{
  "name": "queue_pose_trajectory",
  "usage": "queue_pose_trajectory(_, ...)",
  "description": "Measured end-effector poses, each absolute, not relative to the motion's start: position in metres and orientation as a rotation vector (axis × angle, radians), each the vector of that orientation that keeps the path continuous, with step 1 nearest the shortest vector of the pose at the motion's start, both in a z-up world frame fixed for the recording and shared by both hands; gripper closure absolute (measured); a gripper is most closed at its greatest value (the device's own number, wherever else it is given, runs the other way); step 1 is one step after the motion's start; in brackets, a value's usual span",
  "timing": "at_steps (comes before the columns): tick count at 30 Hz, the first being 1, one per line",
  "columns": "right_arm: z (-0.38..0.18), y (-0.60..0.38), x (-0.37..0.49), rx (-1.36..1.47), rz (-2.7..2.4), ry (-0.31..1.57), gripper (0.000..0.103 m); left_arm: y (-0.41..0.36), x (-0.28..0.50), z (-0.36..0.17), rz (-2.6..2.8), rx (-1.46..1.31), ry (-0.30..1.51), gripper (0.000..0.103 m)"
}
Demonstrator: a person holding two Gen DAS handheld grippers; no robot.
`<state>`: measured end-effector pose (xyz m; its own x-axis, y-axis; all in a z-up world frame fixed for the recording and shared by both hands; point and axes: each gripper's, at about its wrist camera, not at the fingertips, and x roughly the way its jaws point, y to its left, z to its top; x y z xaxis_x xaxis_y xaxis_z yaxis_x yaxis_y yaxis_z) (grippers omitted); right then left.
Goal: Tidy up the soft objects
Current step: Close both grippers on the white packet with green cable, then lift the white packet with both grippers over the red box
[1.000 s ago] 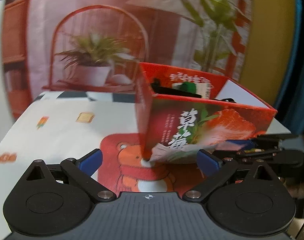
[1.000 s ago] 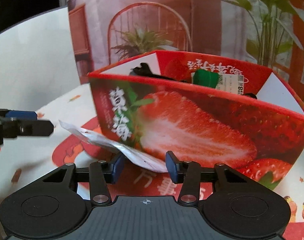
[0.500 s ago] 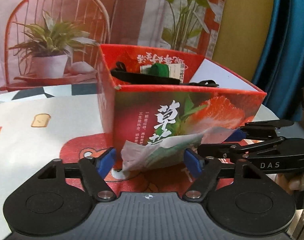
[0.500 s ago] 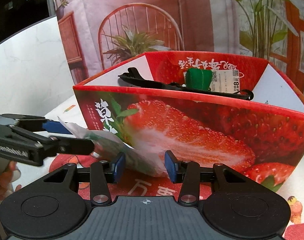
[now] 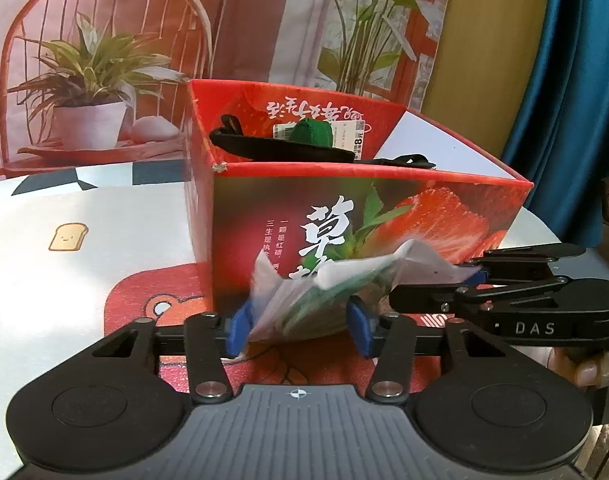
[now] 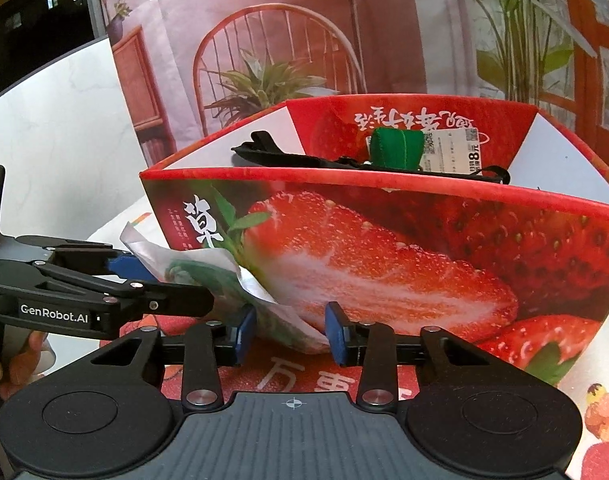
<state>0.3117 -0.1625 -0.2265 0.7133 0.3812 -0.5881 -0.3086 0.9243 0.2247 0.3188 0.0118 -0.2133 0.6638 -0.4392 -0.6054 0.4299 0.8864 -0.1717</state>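
A soft white-and-green plastic packet [image 5: 328, 292] hangs between both grippers, in front of the red strawberry box [image 5: 384, 216]. My left gripper [image 5: 298, 330] is shut on its left end. My right gripper [image 6: 290, 334] is shut on its other end; the packet also shows there [image 6: 220, 284]. The right gripper reaches in from the right in the left wrist view [image 5: 476, 280], and the left gripper from the left in the right wrist view [image 6: 120, 276]. The box [image 6: 384, 248] holds a black strap [image 6: 304, 158] and a green soft item [image 6: 396, 148].
The box stands on a tablecloth [image 5: 84, 248] with cartoon prints and a red patch [image 5: 152, 304]. A printed backdrop with a chair and plants [image 5: 104, 64] hangs behind. A blue curtain [image 5: 576, 80] is at the right.
Both grippers have closed in on the packet: the left took its free end, and the packet has bunched up and lifted between them. The views have shifted toward the box.
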Motion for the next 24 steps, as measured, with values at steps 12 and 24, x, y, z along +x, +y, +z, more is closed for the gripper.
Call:
queue_pose_trajectory(12,-0.215,-0.172,0.297,0.165,0.377,0.659,0.090,0.005,0.304,-0.205,-0.523,-0.019,0.708,0.074)
queue_pose_trajectory(24,-0.214,-0.177,0.279,0.070,0.318,0.660,0.091,0.002,0.311,-0.208,-0.517,-0.075,0.747,0.085)
